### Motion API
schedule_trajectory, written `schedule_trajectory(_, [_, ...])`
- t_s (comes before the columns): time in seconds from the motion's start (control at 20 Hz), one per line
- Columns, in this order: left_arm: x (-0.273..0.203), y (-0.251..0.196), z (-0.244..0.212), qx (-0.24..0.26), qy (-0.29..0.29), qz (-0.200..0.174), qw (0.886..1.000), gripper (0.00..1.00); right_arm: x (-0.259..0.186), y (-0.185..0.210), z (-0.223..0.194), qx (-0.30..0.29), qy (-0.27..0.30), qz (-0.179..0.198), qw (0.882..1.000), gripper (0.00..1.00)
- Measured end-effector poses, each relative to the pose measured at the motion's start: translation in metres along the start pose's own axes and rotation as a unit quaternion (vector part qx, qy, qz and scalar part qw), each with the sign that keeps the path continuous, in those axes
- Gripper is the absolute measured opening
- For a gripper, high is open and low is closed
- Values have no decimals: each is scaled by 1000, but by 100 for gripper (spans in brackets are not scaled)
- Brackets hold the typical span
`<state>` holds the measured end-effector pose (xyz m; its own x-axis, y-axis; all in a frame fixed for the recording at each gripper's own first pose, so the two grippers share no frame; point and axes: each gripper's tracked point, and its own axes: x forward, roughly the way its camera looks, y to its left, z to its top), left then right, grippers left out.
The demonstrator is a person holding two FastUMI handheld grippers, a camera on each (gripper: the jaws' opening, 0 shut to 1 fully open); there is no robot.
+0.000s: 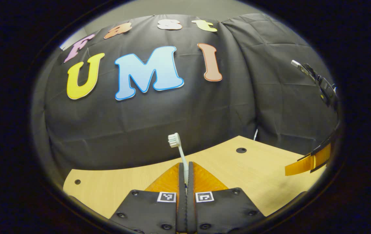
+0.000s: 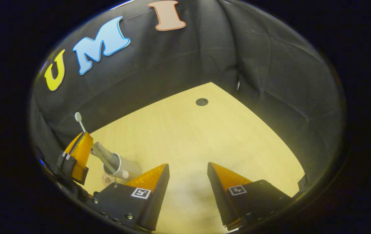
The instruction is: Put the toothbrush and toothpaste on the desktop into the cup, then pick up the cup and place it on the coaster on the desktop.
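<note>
A pale wood-grain surface [image 2: 205, 136] with a rounded near corner runs back to the black cloth wall [image 1: 179, 107], which hangs creased and folded behind it. A dark round hole [image 2: 201, 101] sits in the surface near that wall. Above the cloth shows a strip of grey wall [image 1: 172, 6].

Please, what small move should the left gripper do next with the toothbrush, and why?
Probably lower the left gripper a little and open it. Its fingers are shut on the toothbrush, and in the right gripper view the handle's lower end already reaches into the cup. The right gripper hangs open beside it.
</note>
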<state>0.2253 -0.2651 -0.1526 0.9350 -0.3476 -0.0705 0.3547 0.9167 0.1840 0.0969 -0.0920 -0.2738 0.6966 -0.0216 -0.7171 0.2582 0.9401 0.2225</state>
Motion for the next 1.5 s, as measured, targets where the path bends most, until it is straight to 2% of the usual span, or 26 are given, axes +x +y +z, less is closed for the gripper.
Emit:
schedule_trajectory(0.25, [-6, 12, -10, -10, -1, 34, 999, 7, 0, 4, -2, -3, 5, 7, 1000, 71])
schedule_trajectory(0.45, [-8, 9, -13, 10, -5, 36, 999, 7, 1, 0, -3, -6, 9, 6, 1000, 71])
schedule_trajectory(1.05, [-1, 9, -6, 25, -32, 45, 998, 8, -5, -20, -6, -6, 13, -5, 1000, 71])
schedule_trajectory(1.35, [-9, 3, -7, 6, -23, 40, 999, 18, 0, -13, -7, -5, 17, 4, 1000, 71])
schedule_trajectory(1.45, [-12, 2, -7, 3, -20, 41, 999, 30, 0, -10, -9, -8, 18, 9, 1000, 71])
schedule_trajectory(1.5, [-14, 1, -9, 0, -17, 40, 999, 27, 1, -8, -10, -10, 19, 11, 1000, 71])
